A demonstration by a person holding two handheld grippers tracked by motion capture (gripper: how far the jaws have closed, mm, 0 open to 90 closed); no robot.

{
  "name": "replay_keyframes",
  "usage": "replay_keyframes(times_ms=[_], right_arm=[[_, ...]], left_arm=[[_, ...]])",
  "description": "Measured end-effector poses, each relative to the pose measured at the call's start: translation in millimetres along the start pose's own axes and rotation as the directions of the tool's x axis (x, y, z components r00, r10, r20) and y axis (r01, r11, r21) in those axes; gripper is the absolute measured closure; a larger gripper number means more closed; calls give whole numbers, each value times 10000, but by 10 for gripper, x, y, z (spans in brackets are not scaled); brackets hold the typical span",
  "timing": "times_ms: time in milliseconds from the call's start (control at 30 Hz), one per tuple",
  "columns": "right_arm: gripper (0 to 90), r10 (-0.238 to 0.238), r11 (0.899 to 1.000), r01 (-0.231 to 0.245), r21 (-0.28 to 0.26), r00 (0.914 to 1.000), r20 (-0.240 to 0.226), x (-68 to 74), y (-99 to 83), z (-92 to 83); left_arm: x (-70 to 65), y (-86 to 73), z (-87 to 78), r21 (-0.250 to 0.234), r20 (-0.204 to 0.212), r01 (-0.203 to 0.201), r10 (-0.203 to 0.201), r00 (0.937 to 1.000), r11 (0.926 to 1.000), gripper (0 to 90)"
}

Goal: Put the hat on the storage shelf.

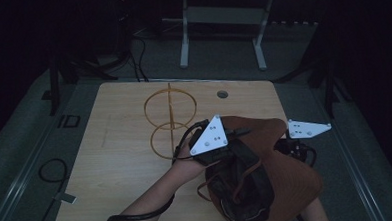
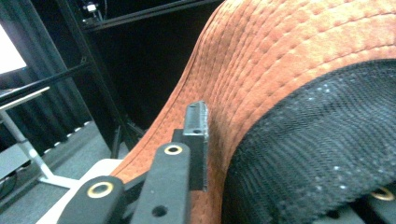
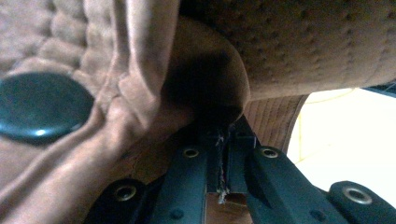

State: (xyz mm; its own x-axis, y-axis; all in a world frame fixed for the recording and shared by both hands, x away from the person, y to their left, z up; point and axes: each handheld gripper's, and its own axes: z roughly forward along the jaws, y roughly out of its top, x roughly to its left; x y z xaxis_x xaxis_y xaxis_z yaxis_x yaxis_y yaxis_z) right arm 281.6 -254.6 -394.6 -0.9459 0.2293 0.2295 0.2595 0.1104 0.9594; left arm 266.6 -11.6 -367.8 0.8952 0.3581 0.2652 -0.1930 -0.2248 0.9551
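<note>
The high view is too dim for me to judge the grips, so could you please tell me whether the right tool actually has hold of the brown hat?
Observer: Yes, the right tool is shut on a fold of the hat.
Operator: Is anything near that fold?
Observer: A dark round button sits on the fabric just beside it.
Operator: And the left tool?
Observer: The left tool pinches the hat's quilted edge, with the black mesh lining on the inner side.
</note>
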Motion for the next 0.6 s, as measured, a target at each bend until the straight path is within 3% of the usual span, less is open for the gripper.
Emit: replay_keyframes(times_ms=[267, 467, 600], right_arm=[[876, -146, 9999, 146, -4, 9997, 178, 16, 28, -70], [876, -128, 9998, 131, -149, 9997, 212, 9, 44, -95], [877, 6, 9988, 6, -483, 9997, 240, -16, 61, -160]], left_arm=[[-20, 48, -32, 105, -530, 138, -132, 9985, 9999, 634], [15, 68, -116, 132, -732, 698, -687, 9950, 9975, 501], [25, 70, -187, 436, -996, 625, -579, 9933, 9971, 418]])
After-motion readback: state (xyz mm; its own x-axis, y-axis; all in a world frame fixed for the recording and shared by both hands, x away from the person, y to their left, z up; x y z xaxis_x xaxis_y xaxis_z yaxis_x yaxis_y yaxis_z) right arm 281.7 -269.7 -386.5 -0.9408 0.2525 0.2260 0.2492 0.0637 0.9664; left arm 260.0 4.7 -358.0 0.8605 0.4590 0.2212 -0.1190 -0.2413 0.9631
